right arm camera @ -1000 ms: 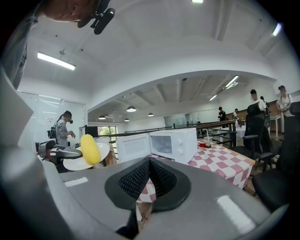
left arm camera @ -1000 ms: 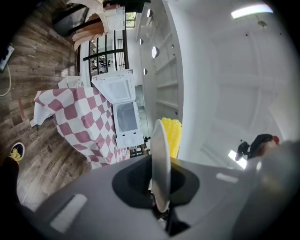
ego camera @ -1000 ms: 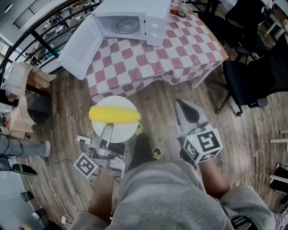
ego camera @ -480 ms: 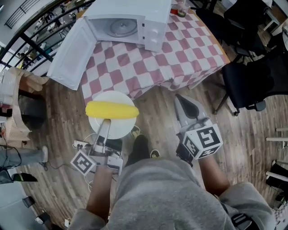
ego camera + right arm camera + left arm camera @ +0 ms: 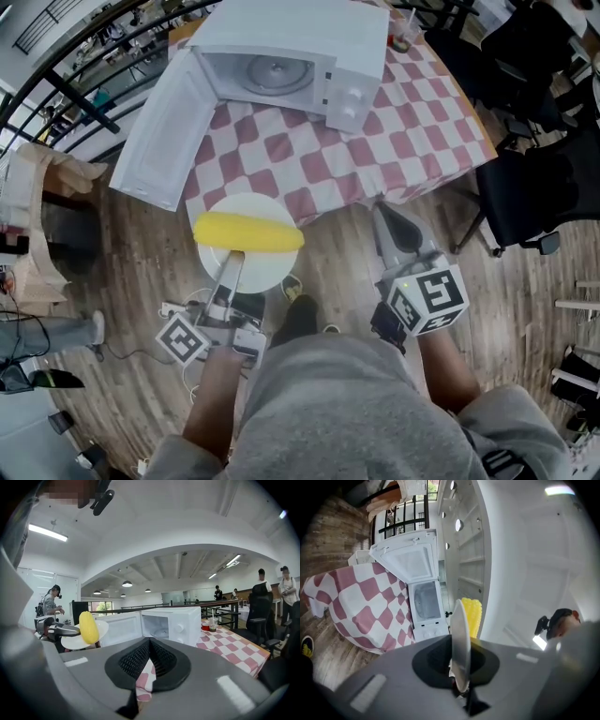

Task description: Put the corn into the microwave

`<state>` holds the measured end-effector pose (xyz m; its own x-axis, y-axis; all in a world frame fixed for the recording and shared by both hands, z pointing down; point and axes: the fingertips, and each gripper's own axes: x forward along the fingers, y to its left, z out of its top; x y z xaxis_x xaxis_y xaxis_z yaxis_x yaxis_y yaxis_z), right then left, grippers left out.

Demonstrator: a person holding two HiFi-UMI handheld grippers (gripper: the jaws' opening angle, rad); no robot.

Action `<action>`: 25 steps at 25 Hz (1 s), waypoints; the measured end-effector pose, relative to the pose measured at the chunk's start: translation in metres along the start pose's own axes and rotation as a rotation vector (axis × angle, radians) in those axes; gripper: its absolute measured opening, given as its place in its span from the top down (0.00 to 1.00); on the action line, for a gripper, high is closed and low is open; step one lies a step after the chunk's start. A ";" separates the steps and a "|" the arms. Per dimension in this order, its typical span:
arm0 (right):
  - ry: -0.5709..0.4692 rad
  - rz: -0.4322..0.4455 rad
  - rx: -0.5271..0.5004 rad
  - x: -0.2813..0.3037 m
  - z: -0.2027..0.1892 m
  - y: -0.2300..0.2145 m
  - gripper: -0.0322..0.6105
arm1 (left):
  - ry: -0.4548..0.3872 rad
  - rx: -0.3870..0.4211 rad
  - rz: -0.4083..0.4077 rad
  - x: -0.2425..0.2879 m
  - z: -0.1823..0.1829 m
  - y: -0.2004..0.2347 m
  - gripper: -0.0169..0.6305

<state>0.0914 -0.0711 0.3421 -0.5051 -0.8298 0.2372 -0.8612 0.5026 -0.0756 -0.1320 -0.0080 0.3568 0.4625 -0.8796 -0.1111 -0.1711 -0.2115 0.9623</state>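
A yellow corn cob [image 5: 248, 232] lies across a white plate [image 5: 246, 201]. My left gripper [image 5: 234, 259] is shut on the plate's near rim and holds it level at the table's front edge. In the left gripper view the plate [image 5: 461, 634] stands edge-on between the jaws, with the corn [image 5: 472, 616] behind it. The white microwave [image 5: 319, 37] stands on the table with its door [image 5: 167, 127] swung wide open to the left; its cavity is empty. My right gripper [image 5: 384, 214] is shut and empty, beside the plate, pointing at the microwave [image 5: 171, 625].
The table wears a pink-and-white checked cloth [image 5: 375, 141]. A cup with a drink [image 5: 405, 33] stands behind the microwave. Black office chairs [image 5: 553, 197] stand at the right, a brown bag [image 5: 37, 216] and a railing at the left. People [image 5: 261, 585] stand far off.
Both grippers have moved forward toward the table, the left still carrying the plate and corn. The plate's far rim now reaches the table edge. The microwave looks nearer.
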 end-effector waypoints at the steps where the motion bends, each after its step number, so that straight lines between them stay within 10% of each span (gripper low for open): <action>1: 0.001 -0.001 -0.003 0.006 0.001 0.002 0.95 | -0.002 -0.006 -0.001 0.002 0.005 0.002 0.95; 25: 0.023 -0.075 -0.044 0.089 0.026 0.020 0.95 | 0.046 -0.057 -0.017 0.042 0.084 0.037 0.95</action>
<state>0.0278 -0.1407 0.3367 -0.4377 -0.8599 0.2626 -0.8929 0.4500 -0.0148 -0.1924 -0.0886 0.3669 0.5045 -0.8555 -0.1170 -0.1139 -0.2003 0.9731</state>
